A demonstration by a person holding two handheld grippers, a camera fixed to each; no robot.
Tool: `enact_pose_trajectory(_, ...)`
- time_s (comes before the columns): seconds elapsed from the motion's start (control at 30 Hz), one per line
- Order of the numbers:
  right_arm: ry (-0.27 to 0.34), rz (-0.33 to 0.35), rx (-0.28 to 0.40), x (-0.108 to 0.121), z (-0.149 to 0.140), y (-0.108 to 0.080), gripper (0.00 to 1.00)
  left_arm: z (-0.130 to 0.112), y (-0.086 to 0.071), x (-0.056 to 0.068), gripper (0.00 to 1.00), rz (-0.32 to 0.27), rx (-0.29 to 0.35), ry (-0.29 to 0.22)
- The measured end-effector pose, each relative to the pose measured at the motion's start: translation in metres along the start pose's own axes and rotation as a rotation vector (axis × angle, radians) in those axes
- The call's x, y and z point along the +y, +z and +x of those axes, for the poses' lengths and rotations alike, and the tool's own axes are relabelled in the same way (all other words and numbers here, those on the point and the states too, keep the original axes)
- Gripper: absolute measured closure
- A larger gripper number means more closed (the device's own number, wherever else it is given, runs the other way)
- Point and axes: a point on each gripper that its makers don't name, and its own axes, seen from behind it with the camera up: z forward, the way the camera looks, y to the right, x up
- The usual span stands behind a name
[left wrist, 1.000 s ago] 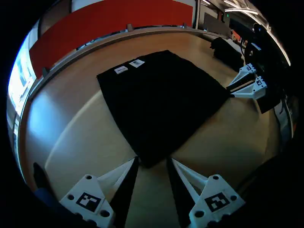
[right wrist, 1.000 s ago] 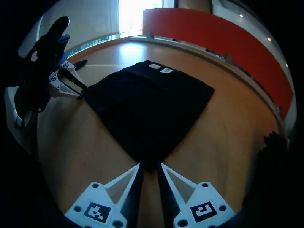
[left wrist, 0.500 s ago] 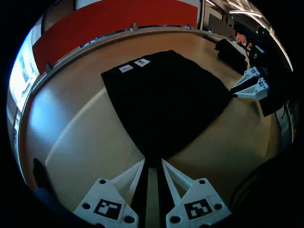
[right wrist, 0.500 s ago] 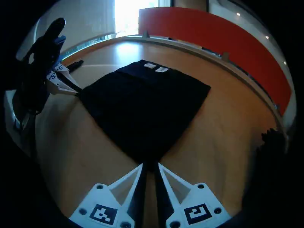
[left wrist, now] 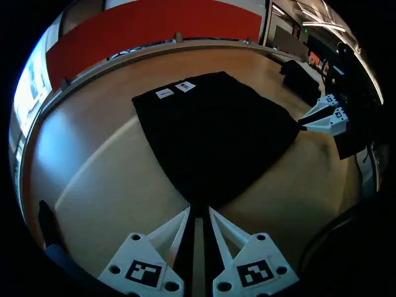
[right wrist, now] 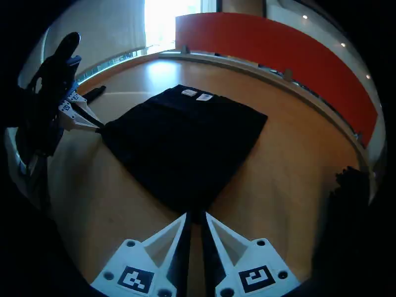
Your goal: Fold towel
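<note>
Left gripper view: my left gripper (left wrist: 199, 216), wide a second ago, now clamps a towel (left wrist: 213, 128) corner. My right gripper (right wrist: 195, 218) pinches another; I judge lifting can start.

Office or meeting-room type space: big wooden tabletop (left wrist: 94, 163), red divider panel (left wrist: 148, 24) standing along its far edge, bright window (right wrist: 171, 22) past the far corner, strip lights (left wrist: 317, 23) on the ceiling.

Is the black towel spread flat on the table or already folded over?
Spread flat: the black towel lies on the table with all four corners out, no edge turned over.
</note>
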Motion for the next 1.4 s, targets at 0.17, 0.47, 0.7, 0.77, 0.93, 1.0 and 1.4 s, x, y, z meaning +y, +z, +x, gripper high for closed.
enact_pose_trajectory(0.17, -0.004, -0.001, 0.011, 0.001, 0.006, -0.002, 0.87, 0.004, -0.002, -0.001, 0.9, -0.003, 0.007, -0.01)
enact_pose_trajectory(0.47, -0.021, -0.009, 0.054, 0.003, 0.026, -0.015, 0.87, 0.014, -0.016, 0.0, 0.9, -0.013, 0.026, -0.035)
enact_pose_trajectory(0.7, -0.042, -0.013, 0.085, 0.003, 0.044, -0.029, 0.87, 0.022, -0.033, 0.002, 0.9, -0.026, 0.039, -0.066)
enact_pose_trajectory(0.77, -0.046, -0.013, 0.091, 0.003, 0.048, -0.033, 0.87, 0.024, -0.038, 0.002, 0.9, -0.027, 0.042, -0.071)
enact_pose_trajectory(0.93, -0.057, -0.012, 0.106, 0.001, 0.058, -0.045, 0.87, 0.031, -0.053, 0.002, 0.9, -0.029, 0.051, -0.092)
enact_pose_trajectory(1.0, -0.06, -0.01, 0.11, 0.0, 0.061, -0.049, 0.87, 0.034, -0.059, 0.002, 0.9, -0.029, 0.054, -0.099)
enact_pose_trajectory(1.4, -0.055, 0.002, 0.129, -0.009, 0.075, -0.073, 0.87, 0.054, -0.091, 0.003, 0.9, -0.032, 0.087, -0.131)
